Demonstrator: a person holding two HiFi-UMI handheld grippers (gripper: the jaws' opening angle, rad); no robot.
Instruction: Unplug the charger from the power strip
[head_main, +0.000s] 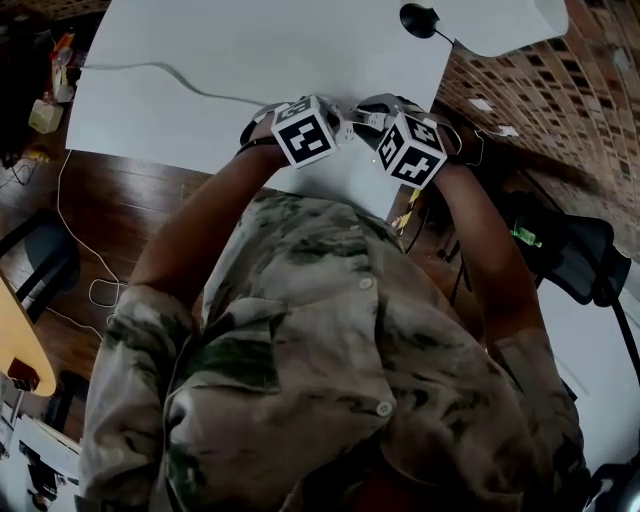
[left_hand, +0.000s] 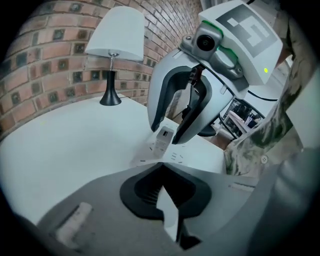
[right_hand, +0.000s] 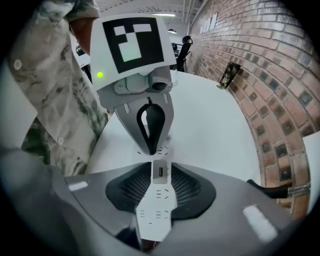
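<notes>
A white power strip lies near the front edge of the white table. A small white charger with a USB port stands plugged into it. My right gripper points steeply down over it. Its jaws are open, one on each side of the charger, and they do not press on it. In the left gripper view the same charger sits between those spread fingers. My left gripper is shut, its tips down on the strip just beyond the charger. In the head view both marker cubes hide the strip.
A table lamp with a white shade and black base stands at the table's far side by the brick wall. A thin white cable trails across the table. The table's near edge is right by my body, with dark wooden floor to the left.
</notes>
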